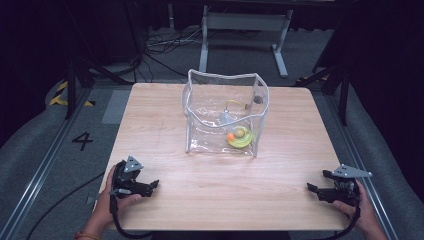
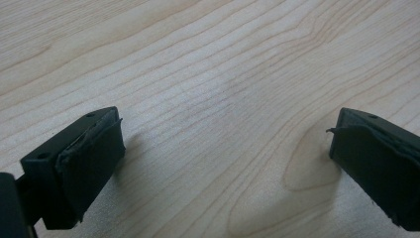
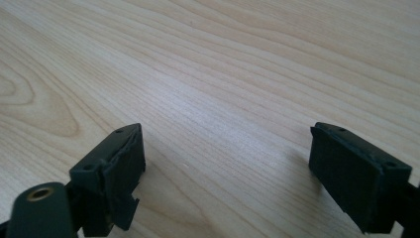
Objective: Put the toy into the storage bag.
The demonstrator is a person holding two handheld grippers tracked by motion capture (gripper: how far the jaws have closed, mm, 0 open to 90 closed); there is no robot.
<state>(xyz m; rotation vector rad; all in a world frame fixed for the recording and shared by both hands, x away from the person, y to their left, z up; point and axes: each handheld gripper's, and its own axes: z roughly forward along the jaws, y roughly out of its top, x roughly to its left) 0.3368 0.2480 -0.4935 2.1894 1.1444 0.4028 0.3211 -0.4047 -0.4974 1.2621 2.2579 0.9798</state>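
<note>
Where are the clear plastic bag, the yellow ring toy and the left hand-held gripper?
clear plastic bag (image 1: 197, 107): high view, on its left wall.
yellow ring toy (image 1: 244, 141): high view, on its yellow rim.
left hand-held gripper (image 1: 154, 185): high view, between its fingertips.

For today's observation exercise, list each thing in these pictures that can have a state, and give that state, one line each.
Clear bag: upright on the table, top open.
Yellow ring toy: lying inside the bag on its bottom.
Orange ball: inside the bag, beside the ring toy.
Left gripper: open, empty, low over the table.
Right gripper: open, empty, low over the table.
</note>
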